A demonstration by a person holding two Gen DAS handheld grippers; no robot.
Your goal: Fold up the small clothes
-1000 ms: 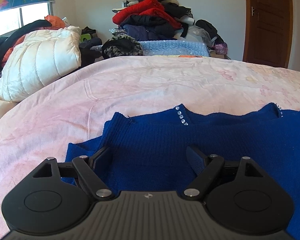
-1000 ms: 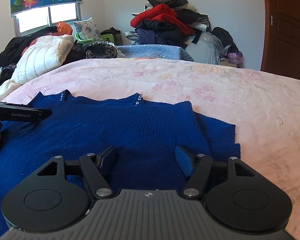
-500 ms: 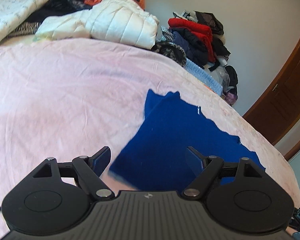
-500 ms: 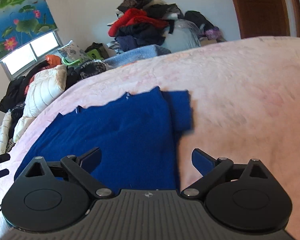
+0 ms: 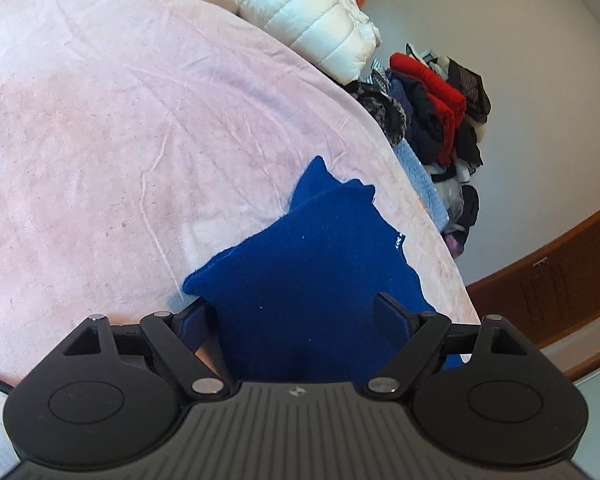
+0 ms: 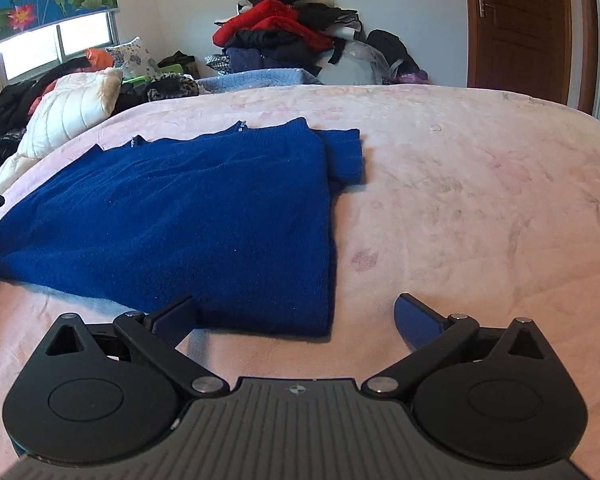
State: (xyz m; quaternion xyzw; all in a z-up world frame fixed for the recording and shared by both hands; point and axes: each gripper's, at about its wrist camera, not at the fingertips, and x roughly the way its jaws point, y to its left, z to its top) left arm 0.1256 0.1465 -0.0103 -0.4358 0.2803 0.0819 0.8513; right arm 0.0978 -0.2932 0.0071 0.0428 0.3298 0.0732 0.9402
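The left wrist view is rolled sideways, close above a corner of the blue sweater (image 5: 316,264), facing along the bed (image 5: 100,120) toward the clothes pile (image 5: 440,120). The right wrist view sits level and low at the sweater's (image 6: 188,208) near edge, facing the same pile (image 6: 284,36). Both show sweater, bed and pile.

The left claw (image 5: 294,314) has its two fingers spread wide apart. The right claw (image 6: 296,314) is spread wide too, its fingers holding nothing.
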